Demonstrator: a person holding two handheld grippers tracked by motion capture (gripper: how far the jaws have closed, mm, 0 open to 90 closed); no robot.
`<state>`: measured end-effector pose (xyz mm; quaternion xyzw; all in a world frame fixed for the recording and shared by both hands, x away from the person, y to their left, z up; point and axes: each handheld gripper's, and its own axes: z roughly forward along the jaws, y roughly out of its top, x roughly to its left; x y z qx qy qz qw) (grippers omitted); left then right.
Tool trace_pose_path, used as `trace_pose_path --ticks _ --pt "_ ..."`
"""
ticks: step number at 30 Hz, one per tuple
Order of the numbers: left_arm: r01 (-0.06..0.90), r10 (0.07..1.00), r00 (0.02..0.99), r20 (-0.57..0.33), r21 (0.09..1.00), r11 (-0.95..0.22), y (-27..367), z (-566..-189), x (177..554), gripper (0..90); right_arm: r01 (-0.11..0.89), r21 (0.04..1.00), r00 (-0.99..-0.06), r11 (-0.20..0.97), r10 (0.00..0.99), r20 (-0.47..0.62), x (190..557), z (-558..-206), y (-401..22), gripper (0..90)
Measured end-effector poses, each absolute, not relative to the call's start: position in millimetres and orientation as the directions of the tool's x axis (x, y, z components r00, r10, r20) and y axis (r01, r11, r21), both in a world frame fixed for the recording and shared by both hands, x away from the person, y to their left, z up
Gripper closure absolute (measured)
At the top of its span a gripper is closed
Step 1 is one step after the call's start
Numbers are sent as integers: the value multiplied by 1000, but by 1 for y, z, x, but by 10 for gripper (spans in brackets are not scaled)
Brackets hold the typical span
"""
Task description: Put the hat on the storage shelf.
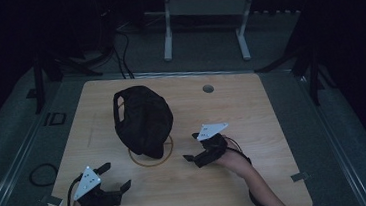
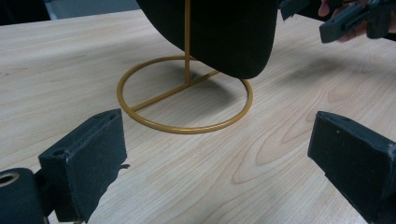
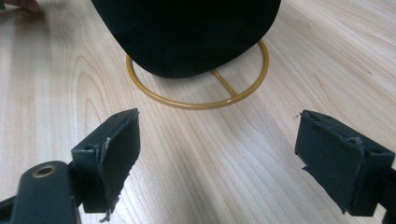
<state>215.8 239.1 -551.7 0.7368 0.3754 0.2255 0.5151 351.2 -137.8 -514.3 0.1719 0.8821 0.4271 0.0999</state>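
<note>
A black cap (image 1: 142, 119) hangs on a gold wire stand (image 1: 152, 160) whose ring base rests on the wooden table (image 1: 251, 107). My left gripper (image 1: 117, 175) stands open near the front left edge, its jaws pointing toward the stand. In the left gripper view the open jaws (image 2: 219, 140) frame the ring (image 2: 187, 128) and the cap's lower edge (image 2: 219, 32). My right gripper (image 1: 191, 147) is open just right of the ring, with nothing between its jaws. The right gripper view shows those jaws (image 3: 215, 140) facing the cap (image 3: 187, 32) and the ring (image 3: 201, 103).
A round cable hole (image 1: 208, 88) sits in the table's far right part. A white desk frame (image 1: 203, 11) stands on the floor behind. Cables (image 1: 44, 173) lie on the floor at left. The right gripper (image 2: 345, 21) appears at the top right of the left gripper view.
</note>
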Motion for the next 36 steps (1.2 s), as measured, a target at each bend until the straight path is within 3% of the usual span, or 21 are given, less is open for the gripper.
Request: trace_pose_path --ticks 36 --pt "321 788 614 -51 928 -190 239 -552 216 47 218 801 -913 558 407 -35 329 -545 -171 142"
